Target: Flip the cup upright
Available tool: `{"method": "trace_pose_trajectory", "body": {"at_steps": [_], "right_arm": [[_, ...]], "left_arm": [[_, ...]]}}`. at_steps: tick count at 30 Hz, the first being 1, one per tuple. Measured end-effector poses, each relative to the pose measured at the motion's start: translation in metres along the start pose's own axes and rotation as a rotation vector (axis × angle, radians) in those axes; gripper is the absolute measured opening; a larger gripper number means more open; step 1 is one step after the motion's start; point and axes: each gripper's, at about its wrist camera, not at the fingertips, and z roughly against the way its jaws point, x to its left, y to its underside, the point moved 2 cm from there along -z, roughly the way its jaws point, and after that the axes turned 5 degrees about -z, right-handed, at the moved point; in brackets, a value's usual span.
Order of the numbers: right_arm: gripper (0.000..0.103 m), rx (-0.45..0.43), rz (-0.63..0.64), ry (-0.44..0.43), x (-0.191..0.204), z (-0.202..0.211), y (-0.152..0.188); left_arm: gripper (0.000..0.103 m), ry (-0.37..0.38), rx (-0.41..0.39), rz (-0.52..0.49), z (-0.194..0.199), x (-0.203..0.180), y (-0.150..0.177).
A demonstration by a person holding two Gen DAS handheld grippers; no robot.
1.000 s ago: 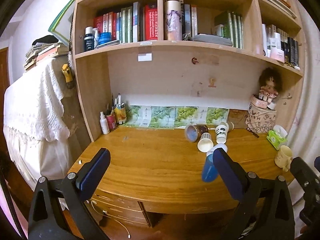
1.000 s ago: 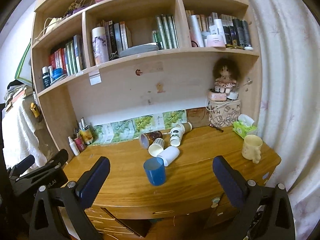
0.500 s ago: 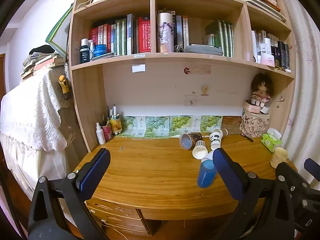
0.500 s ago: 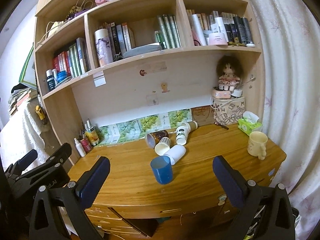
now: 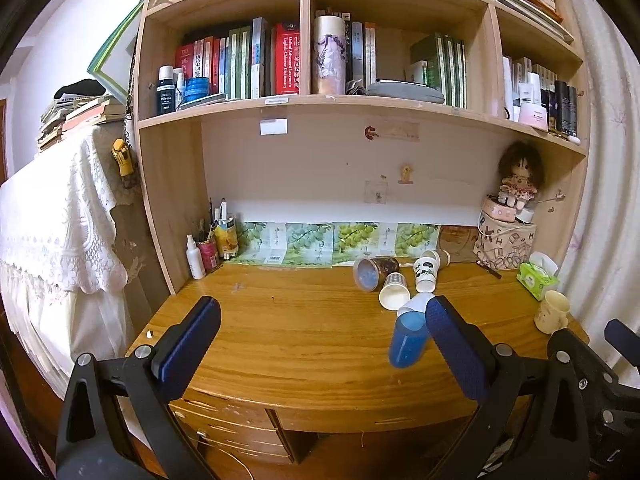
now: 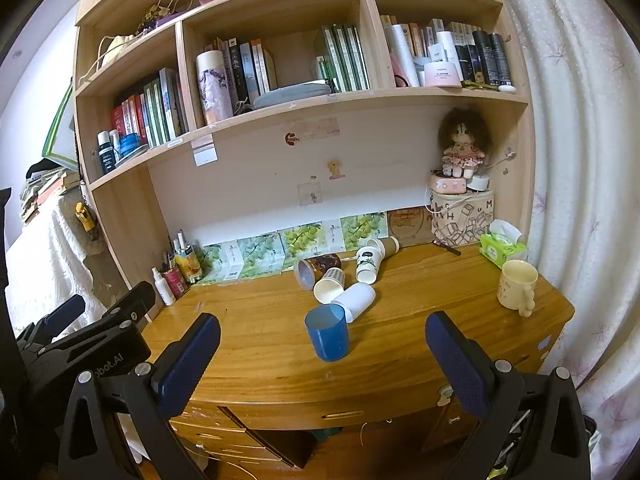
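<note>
Hovering released off the counter [image 6: 400, 360], both tongs [image 5: 322, 330] [image 6: 322, 342] risk knocking the upright blue cup [image 6: 327, 336] when reaching the tipped paper cups [image 6: 352, 298].

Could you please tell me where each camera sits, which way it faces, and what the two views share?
Left wrist: on the left claw, back from the desk, facing the bookshelf; own open fingers show, the right claw at the right edge.
Right wrist: on the right claw, further right, facing likewise; the left claw at left.
Shared: upright blue cup, tipped paper cups, mug, doll.
</note>
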Motion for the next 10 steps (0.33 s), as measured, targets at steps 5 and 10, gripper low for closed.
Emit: {"method": "trace_pose_trajectory", "body": {"at_steps": [5, 10], "right_arm": [[0.103, 0.002, 0.001, 0.003, 0.0010, -0.0001, 0.0004], [0.103, 0.003, 0.002, 0.010, 0.0011, 0.0014, 0.0035]], "left_arm": [[0.102, 0.011, 0.004, 0.004, -0.0001, -0.0001, 0.0014], [0.102, 0.020, 0.004, 0.006, 0.0011, -0.0007, 0.0024]]}}
